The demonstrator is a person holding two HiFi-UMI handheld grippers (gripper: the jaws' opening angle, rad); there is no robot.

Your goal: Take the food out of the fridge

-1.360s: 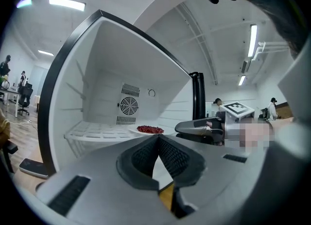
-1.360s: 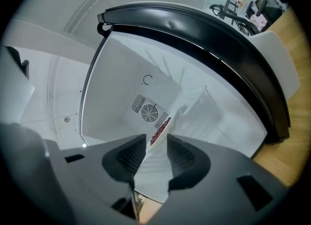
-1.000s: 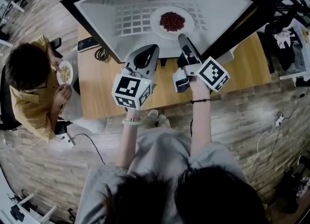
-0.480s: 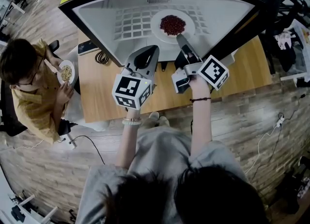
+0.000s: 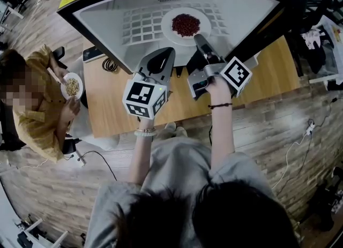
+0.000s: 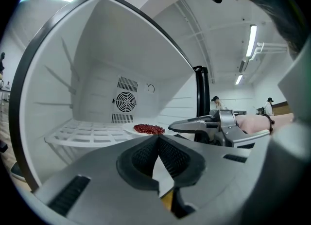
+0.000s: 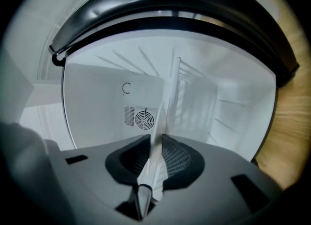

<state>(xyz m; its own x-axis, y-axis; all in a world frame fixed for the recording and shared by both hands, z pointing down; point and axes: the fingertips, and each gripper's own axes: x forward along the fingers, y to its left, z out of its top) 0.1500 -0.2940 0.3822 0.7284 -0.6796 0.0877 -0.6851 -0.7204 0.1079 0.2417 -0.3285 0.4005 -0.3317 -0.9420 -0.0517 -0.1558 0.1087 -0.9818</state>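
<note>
A white plate (image 5: 167, 27) heaped with red food (image 5: 185, 23) stands on the wire shelf (image 5: 140, 24) inside the open fridge. My right gripper (image 5: 197, 38) reaches to the plate's near right rim, rolled on its side. Its jaws are closing, and in the right gripper view the rim (image 7: 166, 100) runs edge-on between the pads of the right gripper (image 7: 158, 136), which touch it. My left gripper (image 5: 165, 54) hovers at the fridge's mouth, left of the plate, shut on nothing. In the left gripper view, beyond the left gripper (image 6: 158, 137), lie the food (image 6: 148, 129) and the right gripper (image 6: 176, 127).
The fridge stands on a wooden table (image 5: 268, 73). A dark phone (image 5: 92, 54) and a coiled cable (image 5: 110, 64) lie at its left. A seated person at the far left holds a bowl (image 5: 72, 86). A fan vent (image 6: 125, 101) sits in the fridge's back wall.
My right gripper has rolled about its own axis and its jaws have narrowed onto the plate's rim. The left gripper has kept still. The seated person has shifted.
</note>
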